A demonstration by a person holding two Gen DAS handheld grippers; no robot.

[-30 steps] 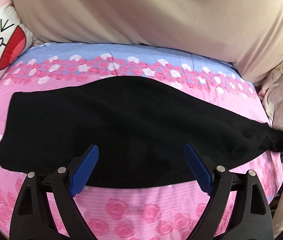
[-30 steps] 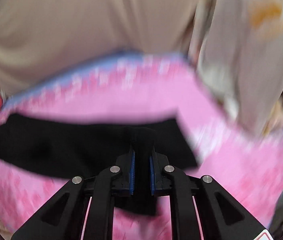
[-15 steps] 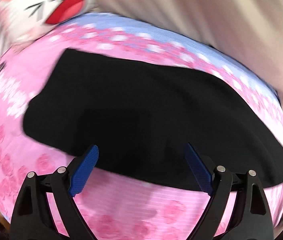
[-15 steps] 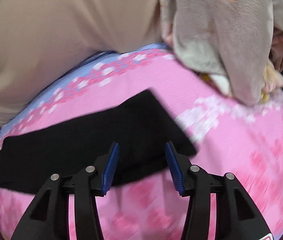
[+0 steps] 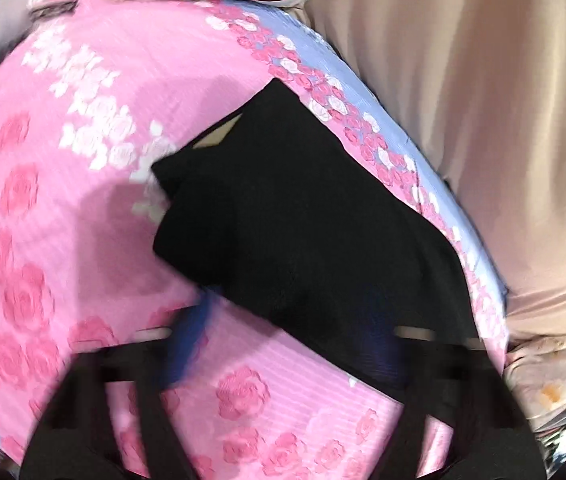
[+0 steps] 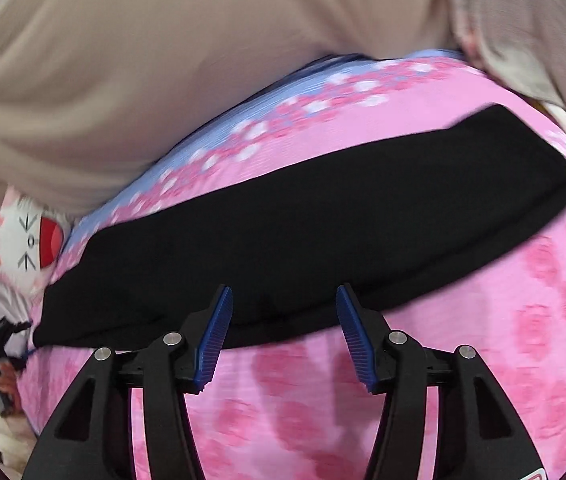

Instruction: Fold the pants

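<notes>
Across the pink rose bedspread [image 6: 523,340] lies one pair of black pants [image 6: 303,236], already doubled into a long band. Seen from the right gripper [image 6: 283,336], the band's long axis runs crosswise to the jaws, its near edge just beyond the blue pads [image 6: 215,340]; those jaws are spread wide and hold nothing. From the left gripper [image 5: 283,348], blurred, the pants [image 5: 303,232] stretch away diagonally, and its jaws also look parted and empty, one pad over the cloth's edge. Both grippers sit close to the pants; the left seems nearer one end. One cat-face cushion [image 6: 31,248] rests beyond the pants' far end, and a beige cloth [image 6: 163,60] hangs behind.
</notes>
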